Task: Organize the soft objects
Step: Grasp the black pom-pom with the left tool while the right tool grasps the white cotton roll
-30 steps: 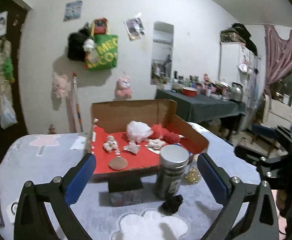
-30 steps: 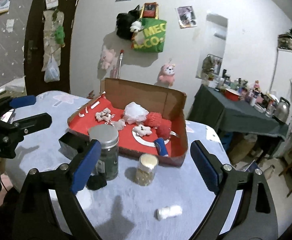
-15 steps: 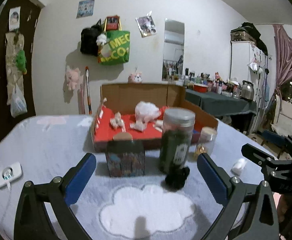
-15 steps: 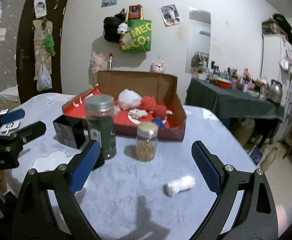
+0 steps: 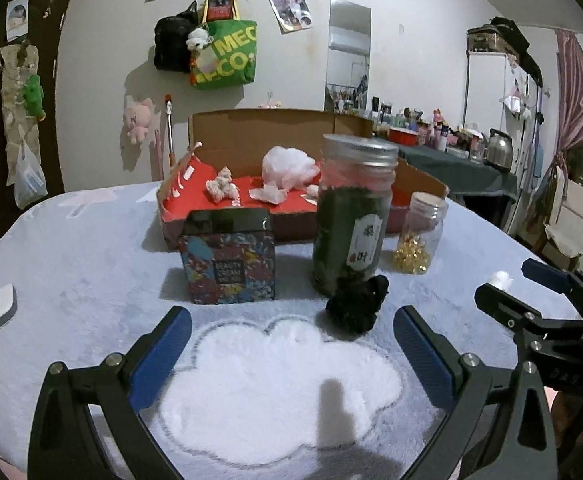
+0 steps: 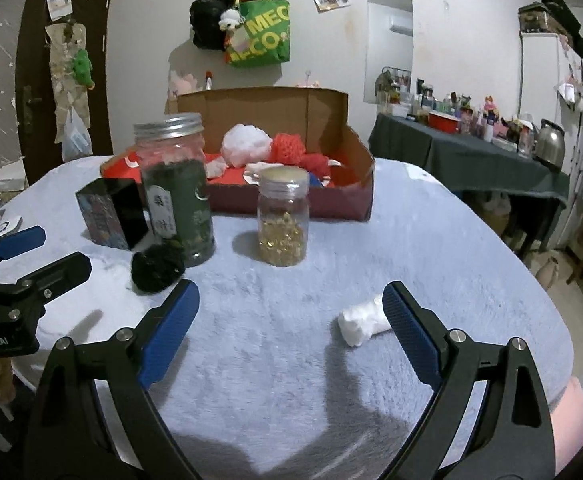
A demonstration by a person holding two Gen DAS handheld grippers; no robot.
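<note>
Both tongs are spread wide with nothing in them. The left tongs point(image 5: 291, 344) hang low over the pale blue fuzzy surface point(image 5: 91, 248), a black fluffy scrunchie point(image 5: 357, 304) just ahead, touching the tall dark glass jar with a metal lid point(image 5: 351, 216). The right tongs point(image 6: 291, 316) have a small white soft roll point(image 6: 361, 322) beside the right finger. More soft bits sit in the open red-lined cardboard box point(image 6: 355, 184) behind.

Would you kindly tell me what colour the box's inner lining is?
Red; the box lining shows best in the right wrist view.
</note>
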